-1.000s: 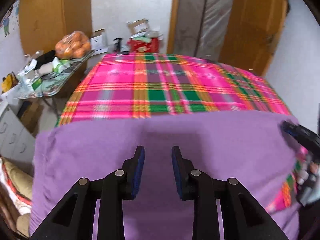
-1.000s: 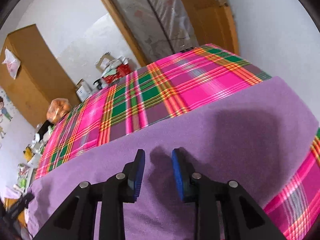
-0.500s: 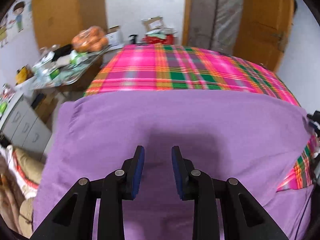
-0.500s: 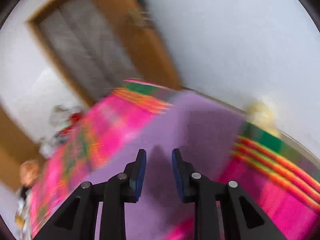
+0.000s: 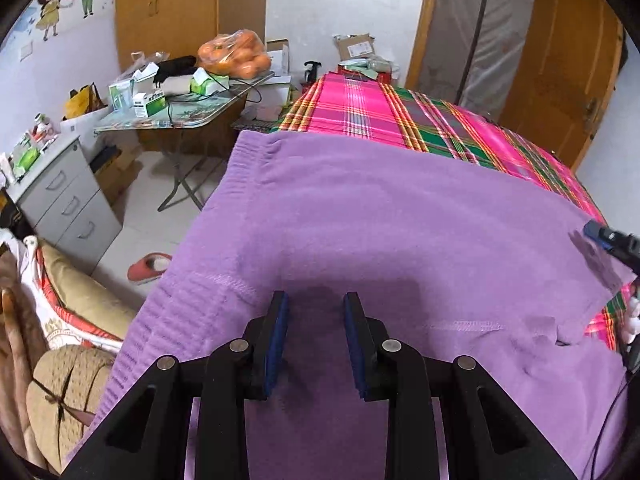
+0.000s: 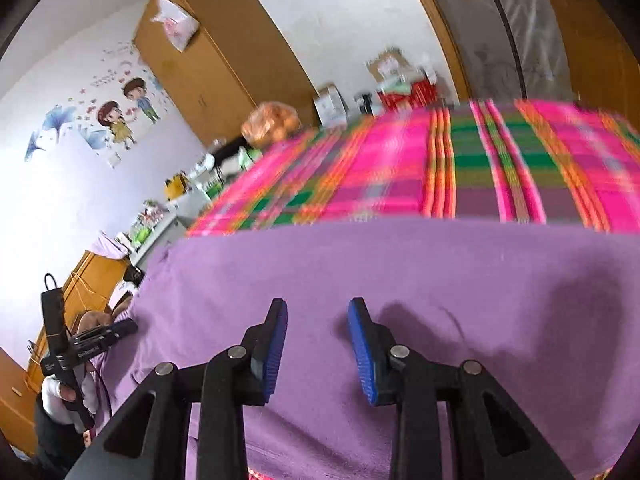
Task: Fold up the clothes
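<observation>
1. Plaid bed cover (image 5: pixel 360 104) under everything.
2. Purple garment (image 5: pixel 400 220) spread flat across near end of bed, ribbed hem at left edge.
3. Left gripper (image 5: pixel 316 316) & right gripper (image 6: pixel 318 320): jaws apart, empty, low over fabric.
4. Step, prob: pre-grasp for a fold. Next: pinch an edge each, lift, fold over.

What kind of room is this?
Probably a bedroom at home: a bed under a plaid sheet, a wooden wardrobe, and cartoon stickers on the wall.
</observation>
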Tool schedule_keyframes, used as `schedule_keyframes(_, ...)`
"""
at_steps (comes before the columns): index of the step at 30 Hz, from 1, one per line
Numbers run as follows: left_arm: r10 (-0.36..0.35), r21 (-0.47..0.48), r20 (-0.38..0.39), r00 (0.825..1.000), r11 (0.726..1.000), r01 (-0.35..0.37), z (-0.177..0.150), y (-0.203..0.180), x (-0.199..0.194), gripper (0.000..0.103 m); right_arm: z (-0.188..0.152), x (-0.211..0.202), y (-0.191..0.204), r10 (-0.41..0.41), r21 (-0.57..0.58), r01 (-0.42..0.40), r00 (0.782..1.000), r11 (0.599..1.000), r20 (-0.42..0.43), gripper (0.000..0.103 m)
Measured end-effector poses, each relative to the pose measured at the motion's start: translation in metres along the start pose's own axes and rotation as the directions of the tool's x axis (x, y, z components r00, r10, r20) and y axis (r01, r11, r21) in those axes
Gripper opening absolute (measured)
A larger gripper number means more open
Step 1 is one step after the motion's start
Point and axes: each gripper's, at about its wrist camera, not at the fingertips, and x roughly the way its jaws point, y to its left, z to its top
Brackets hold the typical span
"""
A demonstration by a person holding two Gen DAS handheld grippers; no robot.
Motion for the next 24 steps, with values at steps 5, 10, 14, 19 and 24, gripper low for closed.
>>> schedule_keyframes(5, 0.008, -0.076, 0.054, 0.998, 0.997, -0.004, -0.010, 0.026, -0.019, 0.029, -0.005, 0.007, -0.015, 0.018, 0.086, -0.015, 0.999, 0.996, -0.035, 0.031)
schedule_keyframes(10, -0.030, -0.126, 0.065, 0.997, 0.991, 0.038, -0.025, 0.049, -0.027, 0.029, -0.001, 0.010, -0.020, 0.021, 0.092, -0.018, 0.999, 0.996, -0.036, 0.031)
schedule_keyframes(14, -0.017, -0.160, 0.114, 0.993, 0.986, 0.035, -0.029, 0.052, -0.039, 0.029, 0.000, 0.010, -0.021, 0.026, 0.098, -0.022, 0.999, 0.995, -0.034, 0.031)
schedule_keyframes(19, -0.024, -0.175, 0.086, 0.996, 0.984, 0.039, -0.038, 0.057, -0.037, 0.030, 0.001, 0.009, -0.022, 0.032, 0.105, -0.028, 0.999, 0.994, -0.033, 0.031)
schedule_keyframes(24, -0.020, -0.175, 0.074, 0.997, 0.984, 0.033, -0.037, 0.057, -0.034, 0.031, 0.001, 0.006, -0.025, 0.036, 0.112, -0.032, 0.999, 0.993, -0.031, 0.031)
